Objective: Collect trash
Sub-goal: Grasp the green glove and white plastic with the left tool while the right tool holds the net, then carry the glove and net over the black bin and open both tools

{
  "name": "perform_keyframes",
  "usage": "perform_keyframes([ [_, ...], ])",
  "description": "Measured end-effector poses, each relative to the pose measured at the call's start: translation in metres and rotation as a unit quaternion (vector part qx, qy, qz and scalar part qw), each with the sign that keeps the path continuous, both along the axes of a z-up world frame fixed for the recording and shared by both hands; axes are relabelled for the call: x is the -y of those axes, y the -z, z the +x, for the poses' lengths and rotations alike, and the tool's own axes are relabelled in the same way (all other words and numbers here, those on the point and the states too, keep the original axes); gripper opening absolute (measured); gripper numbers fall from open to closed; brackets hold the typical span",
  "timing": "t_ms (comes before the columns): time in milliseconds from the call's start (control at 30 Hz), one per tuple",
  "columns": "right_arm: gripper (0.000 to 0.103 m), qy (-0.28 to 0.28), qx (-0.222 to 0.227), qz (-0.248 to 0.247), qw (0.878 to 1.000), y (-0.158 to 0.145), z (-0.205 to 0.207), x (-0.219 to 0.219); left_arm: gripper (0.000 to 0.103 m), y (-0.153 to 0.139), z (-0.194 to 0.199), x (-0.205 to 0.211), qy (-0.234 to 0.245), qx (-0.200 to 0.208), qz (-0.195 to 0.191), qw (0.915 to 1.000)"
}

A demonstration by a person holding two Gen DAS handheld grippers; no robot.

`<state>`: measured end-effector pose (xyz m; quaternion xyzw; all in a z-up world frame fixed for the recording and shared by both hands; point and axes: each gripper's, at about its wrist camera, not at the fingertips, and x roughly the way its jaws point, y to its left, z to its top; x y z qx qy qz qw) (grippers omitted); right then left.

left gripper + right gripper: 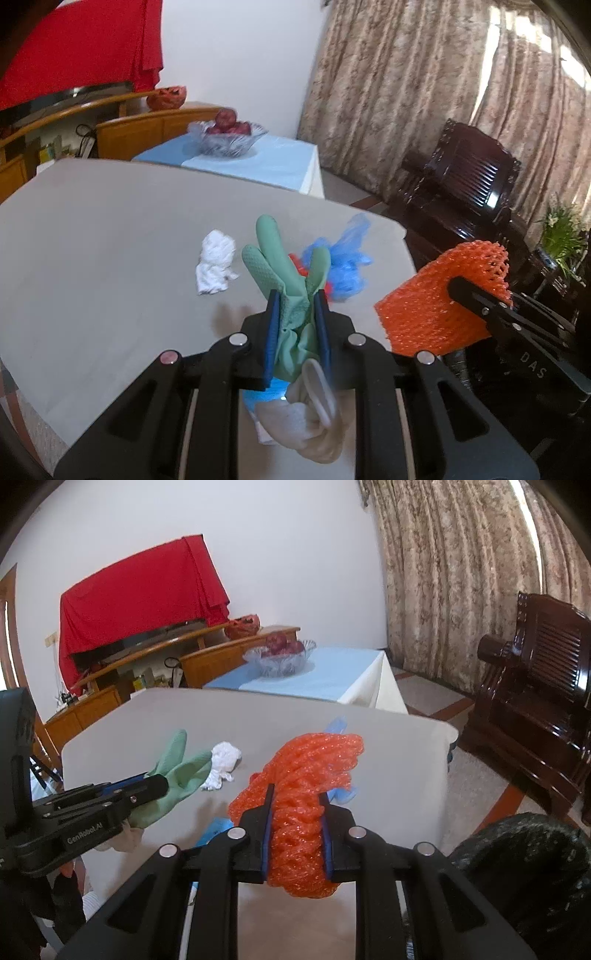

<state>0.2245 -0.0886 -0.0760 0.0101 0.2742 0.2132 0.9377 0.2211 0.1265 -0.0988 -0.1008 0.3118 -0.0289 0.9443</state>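
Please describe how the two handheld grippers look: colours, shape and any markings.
Both the left gripper and the right gripper are black, with slotted linkage bars, round silver pins and blue pads on flat fingers. White lettering marks their sides: "GenRobot.AI" on the left, "DAS" on the right.

Left gripper (297, 295) and right gripper (297, 797): black linkage frames, silver round pivot pins, blue finger pads; white "GenRobot.AI" lettering on left.

Left gripper (297, 314) pinches green glove (275, 266) — perhaps lifted off table (110, 240)
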Motion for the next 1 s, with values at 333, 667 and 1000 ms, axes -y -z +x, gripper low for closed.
perform_keyframes([
  [333,0.020,0.035,0.022,-0.009,0.999,-0.021,-0.020,0.044,0.018,-0.022,-0.010,0.049,0.031,0.028,0.019,0.9989],
  [667,0.020,0.087,0.038,-0.016,0.995,-0.036,-0.036,0.102,0.018,-0.030,-0.009,0.112,0.086,0.038,0.019,0.9954],
  [1000,0.020,0.160,0.029,-0.022,0.986,-0.030,-0.053,0.174,0.018,-0.018,-0.007,0.191,0.159,0.040,0.014,0.9863],
])
